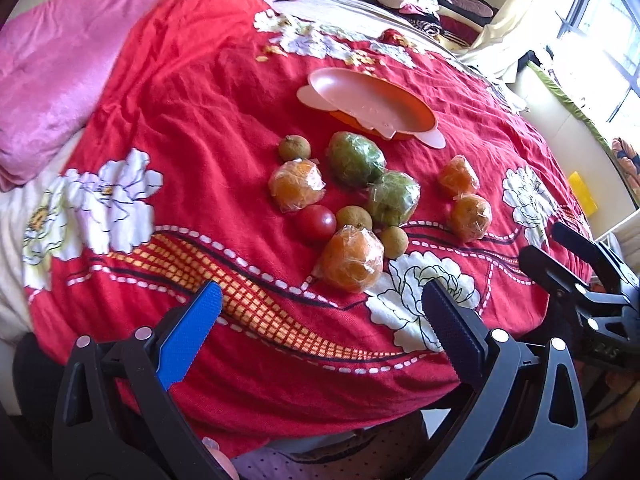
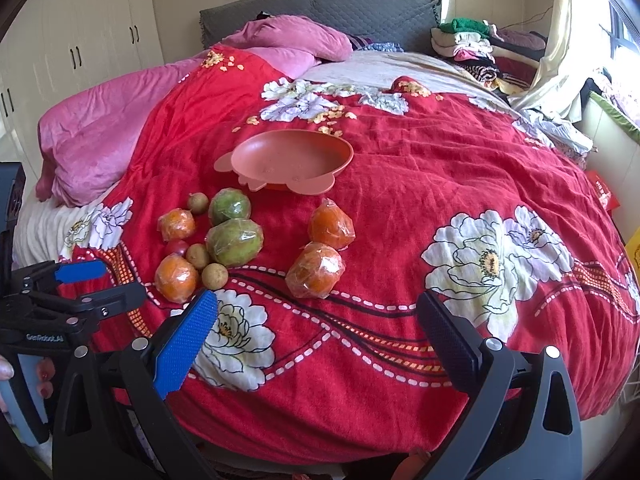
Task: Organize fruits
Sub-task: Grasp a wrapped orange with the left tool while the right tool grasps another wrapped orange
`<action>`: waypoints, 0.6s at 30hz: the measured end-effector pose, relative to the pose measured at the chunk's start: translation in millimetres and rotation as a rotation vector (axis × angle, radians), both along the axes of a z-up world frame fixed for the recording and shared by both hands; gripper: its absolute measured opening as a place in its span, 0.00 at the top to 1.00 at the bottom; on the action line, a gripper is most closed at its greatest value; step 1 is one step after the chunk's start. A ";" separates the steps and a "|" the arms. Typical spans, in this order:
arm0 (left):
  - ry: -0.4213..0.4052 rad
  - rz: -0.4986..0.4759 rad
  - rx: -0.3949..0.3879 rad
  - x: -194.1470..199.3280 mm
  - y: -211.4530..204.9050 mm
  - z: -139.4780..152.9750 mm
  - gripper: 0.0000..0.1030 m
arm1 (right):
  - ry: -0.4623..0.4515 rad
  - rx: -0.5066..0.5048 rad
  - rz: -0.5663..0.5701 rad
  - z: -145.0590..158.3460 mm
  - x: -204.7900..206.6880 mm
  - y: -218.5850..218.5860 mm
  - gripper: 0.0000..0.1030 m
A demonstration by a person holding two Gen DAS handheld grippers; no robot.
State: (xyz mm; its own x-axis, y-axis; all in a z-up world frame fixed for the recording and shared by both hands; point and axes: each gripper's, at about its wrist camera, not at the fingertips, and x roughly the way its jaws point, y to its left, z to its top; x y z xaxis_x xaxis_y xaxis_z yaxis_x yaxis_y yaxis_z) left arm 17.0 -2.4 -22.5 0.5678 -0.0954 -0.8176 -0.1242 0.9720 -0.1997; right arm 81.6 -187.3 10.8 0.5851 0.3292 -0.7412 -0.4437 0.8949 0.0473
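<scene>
Red flowery blanket (image 2: 420, 168) covers a big bed, with a pink blanket (image 2: 100, 128) bunched up on the far left and a pile of folded clothes (image 2: 472, 44) by the grey headboard (image 2: 320, 8). White cupboards (image 2: 80, 32) stand along the wall. A pink plate (image 2: 288, 158) sits in the middle of the red blanket with nothing on it. All the fruit lies on the blanket just in front of the plate. Two green fruits in plastic wrap (image 2: 234, 226) sit side by side and touch. Near them on the left are two wrapped oranges (image 2: 176, 278), a small red tomato (image 2: 177, 247) and three little brown round fruits (image 2: 215, 276), all close together. Two more wrapped oranges (image 2: 322, 252) lie a bit apart to the right, and they touch each other. The left gripper (image 1: 320, 308) hangs low at the near edge of the bed with its two fingers wide apart, holding nothing. The right gripper (image 2: 318, 316) is beside it, also with its fingers spread wide and holding nothing. Both point at the fruit but are not touching any.
</scene>
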 end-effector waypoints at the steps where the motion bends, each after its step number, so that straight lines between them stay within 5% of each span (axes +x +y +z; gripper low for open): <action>1: 0.000 -0.015 0.006 2.8 -2.0 -1.5 0.08 | 0.005 -0.006 0.004 -2.6 3.1 1.3 0.04; 5: 0.005 -0.069 0.021 11.3 -8.9 -8.1 0.16 | 0.033 -0.033 0.020 -13.7 15.8 6.7 0.04; 9: 0.024 -0.108 0.008 19.9 -14.0 -15.3 0.40 | 0.063 -0.038 0.025 -24.1 28.2 8.5 0.04; 16: 0.039 -0.144 -0.008 30.5 -18.5 -23.6 0.56 | 0.089 -0.018 0.051 -32.7 42.5 9.3 0.06; 18: 0.041 -0.145 -0.014 33.0 -17.5 -25.6 0.59 | 0.095 -0.022 0.058 -35.0 44.5 11.4 0.19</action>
State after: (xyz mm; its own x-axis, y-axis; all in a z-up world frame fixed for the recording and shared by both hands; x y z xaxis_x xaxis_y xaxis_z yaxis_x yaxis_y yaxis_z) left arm 50.0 -20.0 -48.1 0.5138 -0.1853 -0.8377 0.0091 0.9775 -0.2106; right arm 126.2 -175.9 -24.2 0.4926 0.3433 -0.7996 -0.4889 0.8693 0.0720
